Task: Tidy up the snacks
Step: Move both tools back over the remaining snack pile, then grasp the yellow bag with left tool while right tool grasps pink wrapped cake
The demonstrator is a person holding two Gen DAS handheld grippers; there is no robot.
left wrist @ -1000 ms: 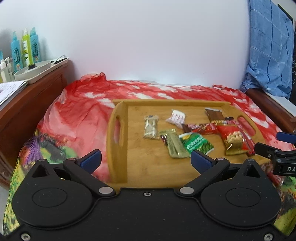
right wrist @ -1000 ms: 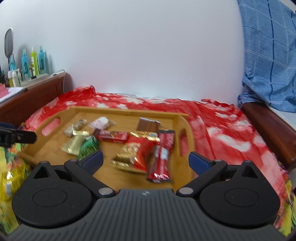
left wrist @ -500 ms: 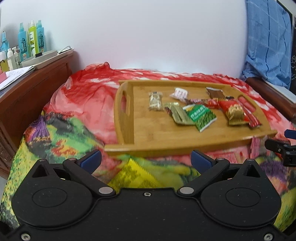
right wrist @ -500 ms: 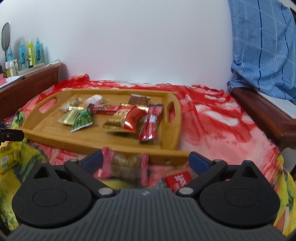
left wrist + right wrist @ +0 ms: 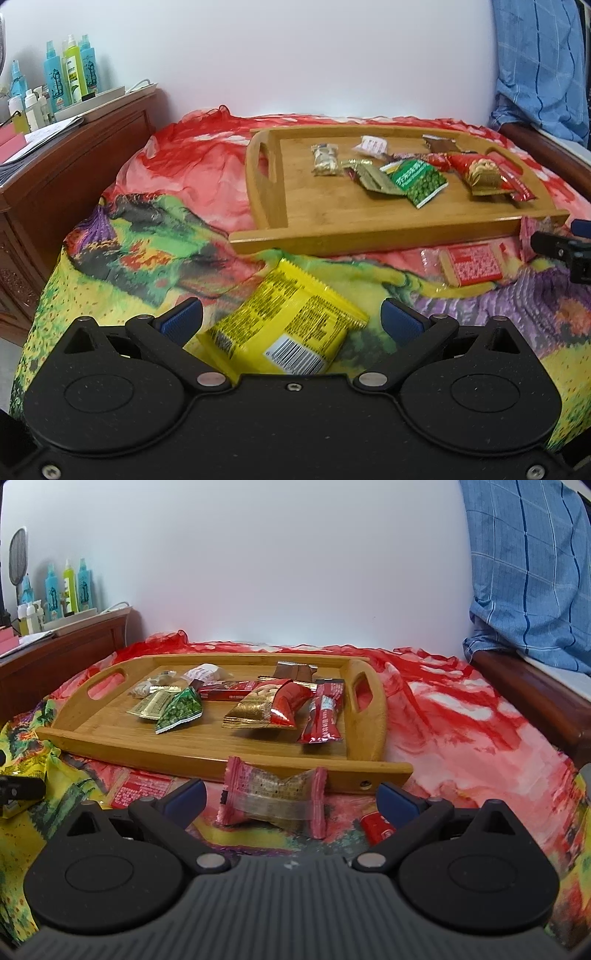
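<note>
Hovering wide open, the left gripper [image 5: 291, 319] is facing a yellow snack packet [image 5: 284, 325] lying between its fingers, long axis toward 1 o'clock; the right gripper [image 5: 290, 795], equally wide, is framing a pink-ended candy [image 5: 273, 801] below the bamboo tray [image 5: 207, 753].

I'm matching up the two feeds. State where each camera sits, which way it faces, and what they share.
Left wrist: on the left gripper, low over the cloth, facing the yellow packet and wooden tray; the right gripper's tip shows.
Right wrist: on the right gripper, facing the pink-ended packet and tray.
Shared: tray, green packet, red flat packet.
</note>
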